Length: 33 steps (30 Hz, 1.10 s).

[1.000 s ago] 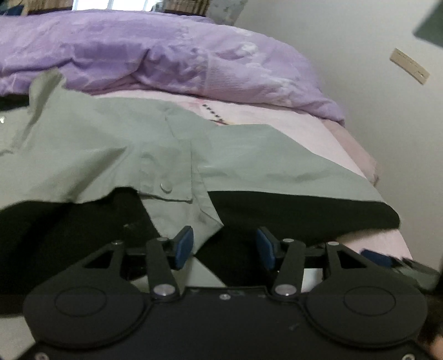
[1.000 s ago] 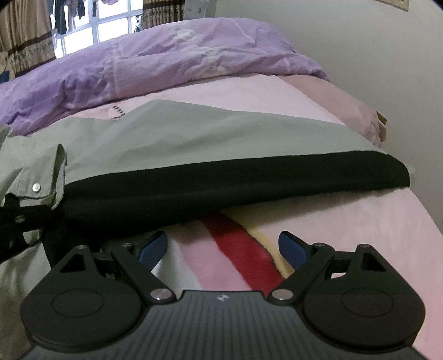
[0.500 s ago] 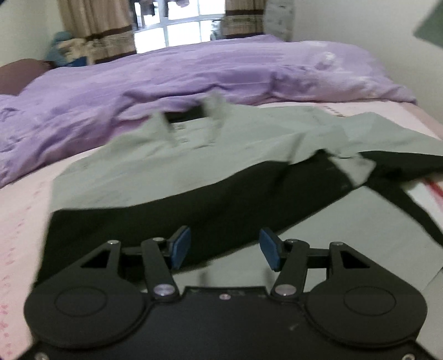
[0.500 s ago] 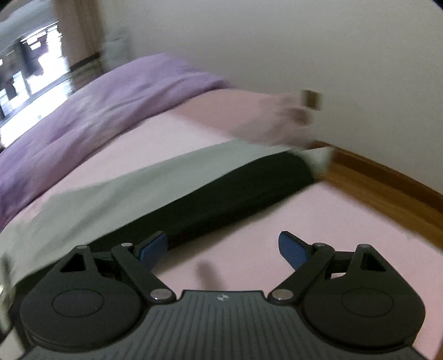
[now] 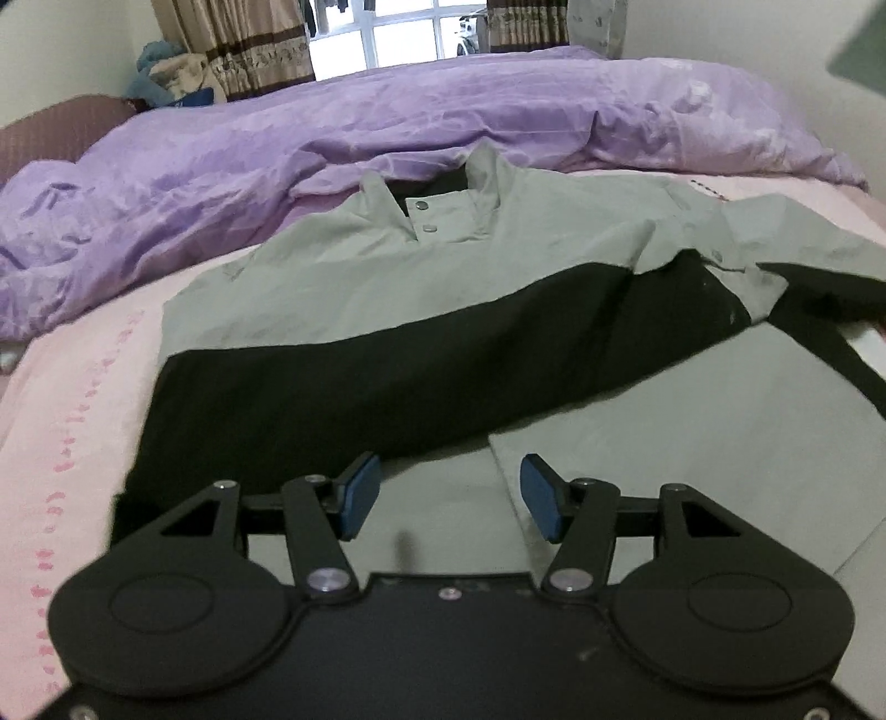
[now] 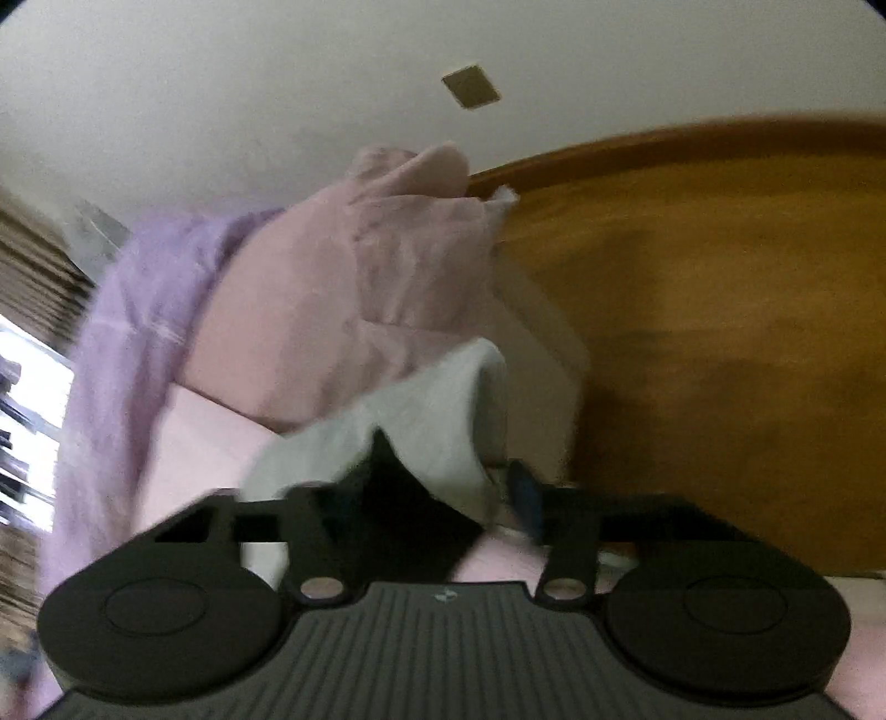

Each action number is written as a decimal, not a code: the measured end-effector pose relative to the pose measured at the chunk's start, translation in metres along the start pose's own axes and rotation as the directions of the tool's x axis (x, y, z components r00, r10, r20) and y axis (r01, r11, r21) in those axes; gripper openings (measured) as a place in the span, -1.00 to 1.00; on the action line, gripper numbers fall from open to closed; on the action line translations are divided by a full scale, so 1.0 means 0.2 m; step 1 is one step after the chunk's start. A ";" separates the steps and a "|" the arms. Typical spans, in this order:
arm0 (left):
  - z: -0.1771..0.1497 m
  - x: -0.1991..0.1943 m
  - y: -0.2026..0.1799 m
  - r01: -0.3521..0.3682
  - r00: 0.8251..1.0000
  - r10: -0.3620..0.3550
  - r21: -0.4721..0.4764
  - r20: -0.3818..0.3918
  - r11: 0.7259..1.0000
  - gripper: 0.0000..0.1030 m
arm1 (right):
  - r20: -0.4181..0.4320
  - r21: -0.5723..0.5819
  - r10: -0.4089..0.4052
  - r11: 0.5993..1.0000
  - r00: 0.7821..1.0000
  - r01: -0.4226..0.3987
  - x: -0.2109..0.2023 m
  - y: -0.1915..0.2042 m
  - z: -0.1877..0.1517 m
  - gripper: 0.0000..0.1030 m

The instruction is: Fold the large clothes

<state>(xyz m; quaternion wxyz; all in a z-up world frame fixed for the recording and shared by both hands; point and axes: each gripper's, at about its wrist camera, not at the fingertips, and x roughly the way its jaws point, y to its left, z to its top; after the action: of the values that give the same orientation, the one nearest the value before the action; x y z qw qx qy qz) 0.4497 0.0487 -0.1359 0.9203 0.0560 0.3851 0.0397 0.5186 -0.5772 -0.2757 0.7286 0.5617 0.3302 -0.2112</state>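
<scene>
A grey and black jacket (image 5: 421,277) lies spread on the bed, collar toward the purple duvet, snaps fastened. My left gripper (image 5: 448,498) hovers open over the jacket's grey lower panel, with nothing between its blue pads (image 5: 357,493). In the blurred right wrist view, the jacket's sleeve end (image 6: 432,421), grey with a black underside, bunches up at the bed's edge. My right gripper (image 6: 432,504) is rolled to one side and its jaws are closing, with that sleeve end between them. Its left pad is hidden by the black cloth.
A rumpled purple duvet (image 5: 277,144) covers the far half of the bed, over a pink sheet (image 5: 72,399). Curtains and a window (image 5: 387,33) stand behind. A bunched pink sheet corner (image 6: 354,310) and wooden floor (image 6: 720,332) lie beyond the bed edge, near a white wall.
The left view swung from the snap cuff leftward to take in the whole jacket front. The right gripper rolled and dropped to the bed's edge, and its jaws narrowed around the sleeve end.
</scene>
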 end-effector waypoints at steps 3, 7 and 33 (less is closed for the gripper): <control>-0.02 -0.02 0.02 -0.019 1.000 0.019 0.006 0.009 1.000 0.12 | 0.041 -0.045 0.019 0.999 0.999 -0.017 -0.05 0.01 -0.03 -0.59; -0.01 0.01 0.06 -0.037 0.999 0.037 -0.022 -0.021 0.999 0.12 | 0.108 -0.200 0.077 0.978 0.991 -0.055 -0.17 0.15 -0.09 -0.68; -0.09 -0.01 0.59 -0.100 0.994 0.097 -0.093 -0.040 0.991 0.12 | -0.047 -0.721 0.408 0.617 0.912 -0.314 -0.78 1.14 -1.45 -0.71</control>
<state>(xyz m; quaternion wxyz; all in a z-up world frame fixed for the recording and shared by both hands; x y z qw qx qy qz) 0.4317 0.1659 -0.1324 0.9119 0.0303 0.3957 0.1045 0.4939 -0.2464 -0.0527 0.9344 0.2746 0.2211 0.0513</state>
